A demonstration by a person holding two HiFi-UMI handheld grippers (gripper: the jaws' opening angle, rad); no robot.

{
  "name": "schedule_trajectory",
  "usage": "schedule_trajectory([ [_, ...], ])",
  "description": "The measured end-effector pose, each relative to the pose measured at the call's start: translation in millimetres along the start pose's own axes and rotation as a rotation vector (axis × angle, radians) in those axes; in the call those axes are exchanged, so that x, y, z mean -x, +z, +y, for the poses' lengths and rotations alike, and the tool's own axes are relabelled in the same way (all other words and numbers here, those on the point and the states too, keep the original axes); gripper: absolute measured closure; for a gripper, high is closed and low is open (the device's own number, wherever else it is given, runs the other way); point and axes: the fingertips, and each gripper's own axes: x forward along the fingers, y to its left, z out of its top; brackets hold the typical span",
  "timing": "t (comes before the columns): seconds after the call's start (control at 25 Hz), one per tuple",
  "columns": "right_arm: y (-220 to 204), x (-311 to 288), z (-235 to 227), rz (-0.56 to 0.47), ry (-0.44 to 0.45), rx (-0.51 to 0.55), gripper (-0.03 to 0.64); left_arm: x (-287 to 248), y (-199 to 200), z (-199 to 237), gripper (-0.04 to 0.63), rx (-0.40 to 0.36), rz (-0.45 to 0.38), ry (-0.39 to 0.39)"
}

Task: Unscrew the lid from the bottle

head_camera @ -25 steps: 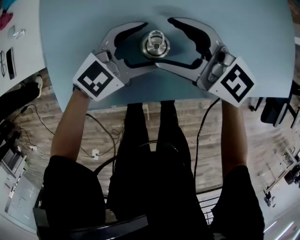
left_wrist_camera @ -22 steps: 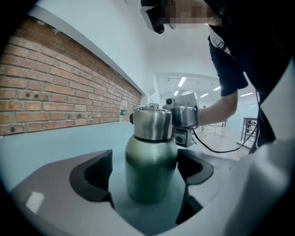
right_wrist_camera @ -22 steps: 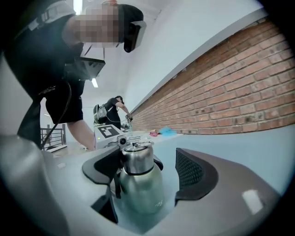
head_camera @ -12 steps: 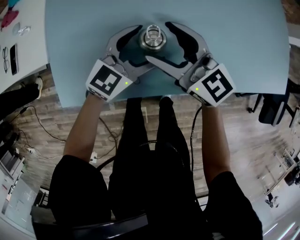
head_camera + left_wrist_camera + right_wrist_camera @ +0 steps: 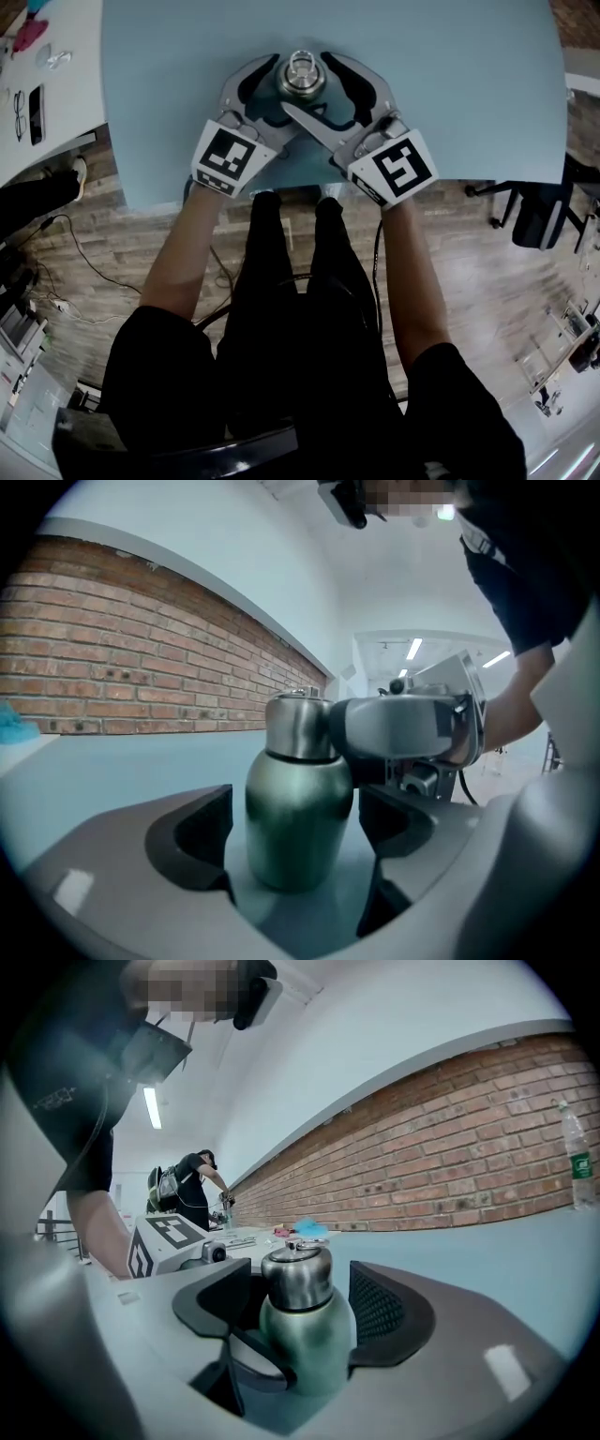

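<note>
While both grippers stood spread wide to either side a second ago, the head view now has them drawn in around the rounded green metal bottle [image 5: 299,92]. It stands upright on the pale blue counter [image 5: 469,94], toward the person's side. The left gripper [image 5: 292,89] and the right gripper [image 5: 307,82] cross their lower jaws in front of it, and the marker cubes [image 5: 225,155] sit closer together. That reads as the approach finished, with neither hold yet taken.

From the left gripper view, the bottle's body stands between the spread jaws with a sliver of counter showing beside each dark pad [image 5: 202,841], so nothing is pinched. The brushed-steel lid [image 5: 298,726] is on.

From the right gripper view, the jaws have just been closing a little. They stand apart at lid height with the bottle between them, near it but not pressing.

No brand shows on the bottle. The cubes carry only black-and-white square patterns. A clear plastic bottle [image 5: 572,1162] before the red brick wall [image 5: 450,1166] has a green label too small to read.
</note>
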Motion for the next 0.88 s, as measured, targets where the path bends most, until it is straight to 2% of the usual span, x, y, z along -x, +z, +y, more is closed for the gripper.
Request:
schedule_trajectory([
  [0.2, -7, 1, -3, 0.026, -0.04, 0.008, 0.296, -3, -5, -1, 0.181, -0.008, 0.016, 0.044],
  [0.4, -11, -1, -3, 0.045, -0.072, 0.033, 0.301, -5, -7, -1, 0.181, 0.017, 0.017, 0.08],
  [0.56, -5, -5, 0, 0.027, -0.094, 0.078, 0.318, -5, -8, 3, 0.181, 0.037, 0.009, 0.158],
  [0.88, -9, -13, 0, 0.076, -0.161, 0.139, 0.331, -6, -2, 9, 0.181, 0.074, -0.013, 0.288],
])
